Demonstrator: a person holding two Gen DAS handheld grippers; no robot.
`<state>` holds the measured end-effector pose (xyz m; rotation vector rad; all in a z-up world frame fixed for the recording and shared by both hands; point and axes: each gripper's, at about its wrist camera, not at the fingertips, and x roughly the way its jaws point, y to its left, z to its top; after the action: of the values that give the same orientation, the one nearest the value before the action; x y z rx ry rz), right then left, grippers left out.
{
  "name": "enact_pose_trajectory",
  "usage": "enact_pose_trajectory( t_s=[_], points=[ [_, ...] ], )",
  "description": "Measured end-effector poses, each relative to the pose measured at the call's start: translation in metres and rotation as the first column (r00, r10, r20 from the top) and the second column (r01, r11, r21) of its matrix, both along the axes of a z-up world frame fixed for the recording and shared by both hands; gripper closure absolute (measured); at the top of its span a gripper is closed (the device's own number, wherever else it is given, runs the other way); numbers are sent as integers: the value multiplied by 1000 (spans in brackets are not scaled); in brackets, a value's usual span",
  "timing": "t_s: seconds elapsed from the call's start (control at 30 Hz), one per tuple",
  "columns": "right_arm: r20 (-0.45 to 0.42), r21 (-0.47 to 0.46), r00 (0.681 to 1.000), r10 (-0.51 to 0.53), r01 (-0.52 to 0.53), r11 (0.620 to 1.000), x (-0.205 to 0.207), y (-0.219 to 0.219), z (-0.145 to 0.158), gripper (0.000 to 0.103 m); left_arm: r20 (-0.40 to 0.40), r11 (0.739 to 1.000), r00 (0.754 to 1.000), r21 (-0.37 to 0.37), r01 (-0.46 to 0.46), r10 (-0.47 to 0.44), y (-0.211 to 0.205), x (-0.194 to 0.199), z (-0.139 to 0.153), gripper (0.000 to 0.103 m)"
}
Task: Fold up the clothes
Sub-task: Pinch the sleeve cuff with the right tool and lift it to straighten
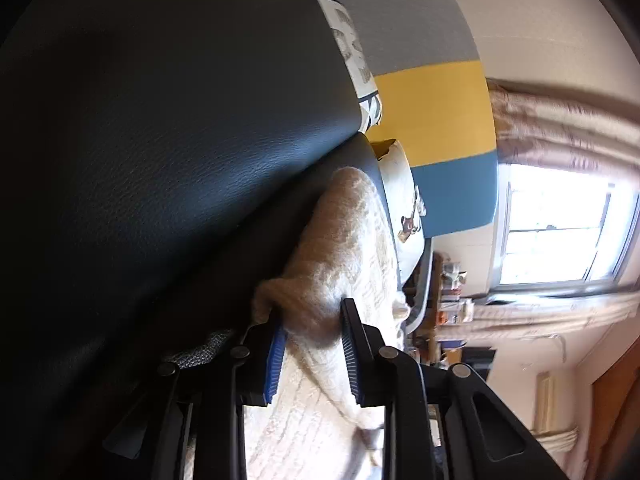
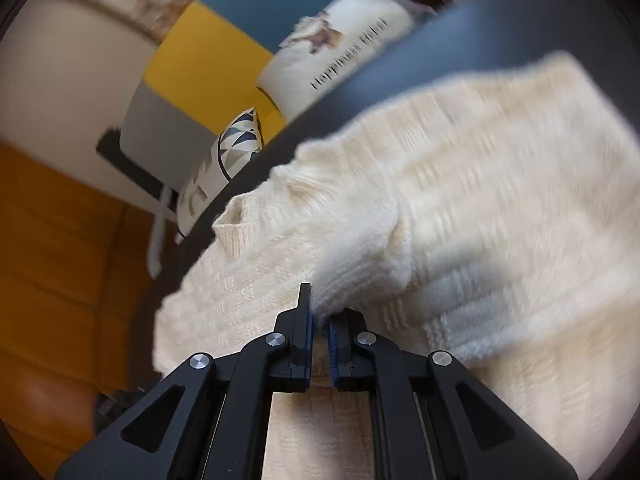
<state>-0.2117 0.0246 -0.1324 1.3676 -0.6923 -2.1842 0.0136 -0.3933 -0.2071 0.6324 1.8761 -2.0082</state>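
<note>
The sweater point(image 2: 460, 184) was cream-coloured, thick and ribbed, with a fuzzy nap. It lay spread over the dark leather seat point(image 1: 168, 120), one bunched end reaching toward the seat's rounded edge.

The left gripper point(image 1: 314, 344) had a fold of the sweater between its blue pads, which stood partly apart with the cloth filling the gap and pressed on both sides. The right gripper point(image 2: 319, 320) was closed almost fully, its jaws nearly together, pinching a ribbed edge of the sweater that rose in a thick roll just above the fingertips.

Beyond the seat's edge stood a white cushion with lettering point(image 2: 340, 52) and a patterned cushion point(image 2: 236, 144). Behind them was a wall panel of grey, yellow and blue bands point(image 1: 436, 92). A bright window point(image 1: 560, 224) with curtains showed farther off in the left view.
</note>
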Motion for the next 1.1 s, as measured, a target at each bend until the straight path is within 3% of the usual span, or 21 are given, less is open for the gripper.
enact_pose_trajectory(
  t_s=[0.1, 0.3, 0.63, 0.7, 0.83, 0.9, 0.97, 1.1],
  points=[
    [-88, 67, 994, 63, -58, 996, 2, -9, 29, 97, -25, 999, 999, 33, 25, -24, -2, -1, 2, 80],
    [-205, 74, 967, 155, -142, 987, 0, -24, 92, 97, -30, 989, 998, 138, 50, -46, -10, 0, 2, 69],
    [-325, 103, 901, 288, -269, 958, -4, -72, 184, 97, -31, 977, 999, 215, -10, 17, 0, -11, 3, 63],
    [-346, 118, 882, 319, -297, 948, -1, -84, 199, 97, -32, 985, 999, 171, -22, 28, 0, -13, 9, 64],
    [-402, 127, 850, 342, -317, 940, 10, -90, 222, 97, -38, 998, 999, 50, -34, 36, 0, -12, 22, 81],
    [-405, 128, 854, 328, -302, 945, 12, -79, 218, 97, -30, 999, 999, 13, -32, 33, 1, -8, 22, 83],
    [-374, 118, 879, 296, -272, 955, 9, -61, 200, 97, -16, 1000, 1000, -7, -22, 22, 2, -6, 17, 84],
    [-210, 85, 959, 191, -177, 981, -8, -10, 118, 97, 8, 999, 1000, -28, 15, -15, 5, -3, 7, 87]
  ],
)
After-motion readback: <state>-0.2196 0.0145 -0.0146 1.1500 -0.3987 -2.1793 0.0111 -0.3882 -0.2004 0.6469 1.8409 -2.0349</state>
